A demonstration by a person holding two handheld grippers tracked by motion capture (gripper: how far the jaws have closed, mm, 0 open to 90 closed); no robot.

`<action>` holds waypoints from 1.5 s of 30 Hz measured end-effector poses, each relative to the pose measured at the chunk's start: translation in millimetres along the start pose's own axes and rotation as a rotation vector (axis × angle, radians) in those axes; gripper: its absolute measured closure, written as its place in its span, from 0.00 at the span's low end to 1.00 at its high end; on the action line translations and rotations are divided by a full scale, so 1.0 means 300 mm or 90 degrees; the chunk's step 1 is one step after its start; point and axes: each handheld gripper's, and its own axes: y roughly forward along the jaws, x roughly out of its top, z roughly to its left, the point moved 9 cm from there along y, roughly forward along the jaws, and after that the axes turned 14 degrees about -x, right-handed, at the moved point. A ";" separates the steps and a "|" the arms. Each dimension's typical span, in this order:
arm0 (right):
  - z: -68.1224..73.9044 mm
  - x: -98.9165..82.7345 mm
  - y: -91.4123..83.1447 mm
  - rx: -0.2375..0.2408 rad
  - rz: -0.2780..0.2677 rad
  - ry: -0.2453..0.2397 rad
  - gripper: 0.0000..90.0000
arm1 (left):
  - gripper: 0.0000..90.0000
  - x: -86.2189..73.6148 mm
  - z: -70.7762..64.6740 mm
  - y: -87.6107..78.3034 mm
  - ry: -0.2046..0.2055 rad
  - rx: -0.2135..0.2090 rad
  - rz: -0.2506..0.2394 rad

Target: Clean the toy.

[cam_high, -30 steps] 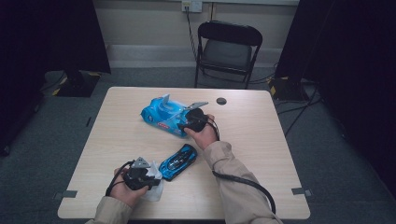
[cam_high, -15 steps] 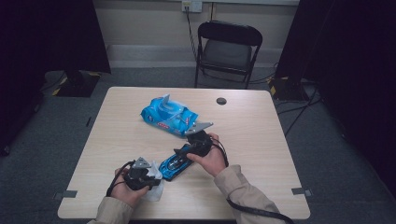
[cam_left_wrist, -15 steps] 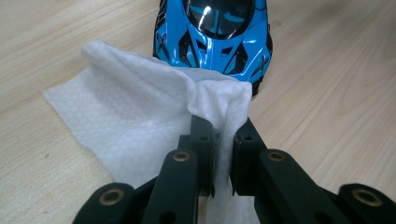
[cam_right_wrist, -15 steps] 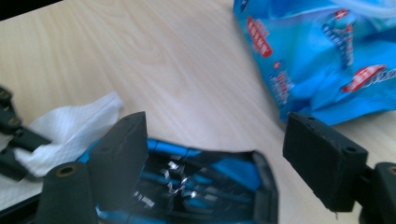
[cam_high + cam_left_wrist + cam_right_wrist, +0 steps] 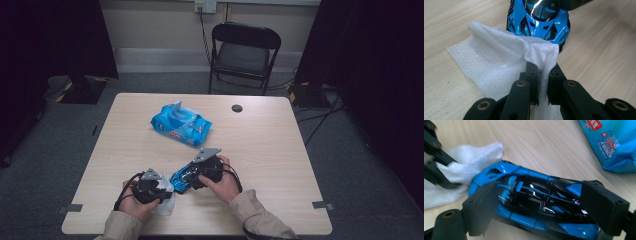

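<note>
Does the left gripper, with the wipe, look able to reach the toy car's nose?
Probably yes: the left gripper holds the wipe right at the toy car, with nothing between them.

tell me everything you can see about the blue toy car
The toy car is glossy blue with black panels and a dark shiny canopy, plastic by the look. It lies on the wooden table, near the front edge. The right gripper straddles it, jaws wide; contact is unclear. Its nose meets the white wipe pinched in the left gripper.
</note>
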 end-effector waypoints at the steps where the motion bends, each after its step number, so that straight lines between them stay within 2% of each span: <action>1: 0.004 -0.002 0.004 -0.007 -0.003 -0.005 0.16 | 0.92 0.001 0.000 -0.001 -0.002 -0.003 0.000; 4: 0.010 -0.006 0.008 -0.011 -0.014 -0.009 0.14 | 0.93 0.017 0.004 -0.018 -0.008 -0.009 -0.012; 6: 0.010 -0.008 0.008 -0.008 -0.020 -0.005 0.14 | 0.93 0.043 0.012 -0.045 -0.011 -0.014 -0.033; 7: 0.009 -0.008 0.009 -0.008 -0.022 -0.006 0.14 | 0.93 0.073 0.031 -0.078 -0.019 -0.009 -0.058; 9: 0.010 -0.010 0.008 -0.007 -0.024 -0.007 0.14 | 0.93 0.089 0.043 -0.091 -0.022 -0.007 -0.070; 11: 0.009 -0.010 0.009 -0.006 -0.027 -0.007 0.14 | 0.93 0.132 0.086 -0.109 -0.025 0.014 -0.082; 12: 0.009 -0.010 0.009 -0.006 -0.027 -0.007 0.14 | 0.93 0.132 0.086 -0.109 -0.025 0.014 -0.082; 16: 0.010 -0.010 0.010 -0.002 -0.029 -0.005 0.14 | 0.93 0.219 0.141 -0.059 -0.030 0.019 -0.085; 18: 0.012 -0.011 0.011 -0.001 -0.033 -0.003 0.14 | 0.93 0.275 0.176 -0.005 -0.040 0.026 -0.088; 19: 0.012 -0.011 0.011 -0.001 -0.033 -0.003 0.14 | 0.93 0.275 0.176 -0.005 -0.040 0.026 -0.088; 23: 0.013 -0.011 0.013 0.002 -0.036 -0.001 0.14 | 0.90 0.314 0.198 0.063 -0.045 0.021 -0.089; 25: 0.014 -0.011 0.013 0.003 -0.037 0.001 0.13 | 0.89 0.319 0.198 0.091 -0.039 0.022 -0.086; 26: 0.016 -0.010 0.017 0.005 -0.040 0.004 0.12 | 0.85 0.321 0.201 0.099 -0.038 0.026 -0.089; 27: 0.016 -0.010 0.017 0.005 -0.040 0.004 0.12 | 0.85 0.324 0.205 0.108 -0.035 0.031 -0.093; 29: 0.019 -0.009 0.020 0.003 -0.040 0.009 0.11 | 0.70 0.317 0.209 0.117 -0.030 0.040 -0.089; 31: 0.020 -0.008 0.020 0.002 -0.038 0.009 0.11 | 0.62 0.319 0.210 0.110 -0.029 0.045 -0.099; 32: 0.020 -0.008 0.020 0.002 -0.038 0.009 0.11 | 0.62 0.320 0.211 0.098 -0.027 0.052 -0.105; 33: 0.020 -0.009 0.020 0.003 -0.039 0.009 0.11 | 0.51 0.319 0.218 0.064 -0.020 0.075 -0.105; 34: 0.020 -0.009 0.020 0.003 -0.039 0.009 0.11 | 0.50 0.319 0.218 0.064 -0.020 0.075 -0.105; 37: 0.020 -0.008 0.020 0.003 -0.037 0.008 0.11 | 0.45 0.314 0.230 0.019 -0.013 0.098 -0.101; 39: 0.020 -0.009 0.020 0.002 -0.039 0.009 0.11 | 0.45 0.302 0.249 -0.001 -0.029 0.112 -0.102; 40: 0.020 -0.009 0.020 0.002 -0.039 0.009 0.11 | 0.45 0.302 0.249 -0.001 -0.029 0.112 -0.102; 41: 0.020 -0.009 0.020 0.002 -0.039 0.009 0.11 | 0.46 0.288 0.266 -0.002 -0.033 0.124 -0.092; 45: 0.020 -0.009 0.020 0.002 -0.040 0.010 0.11 | 0.49 0.275 0.273 0.029 -0.044 0.109 -0.081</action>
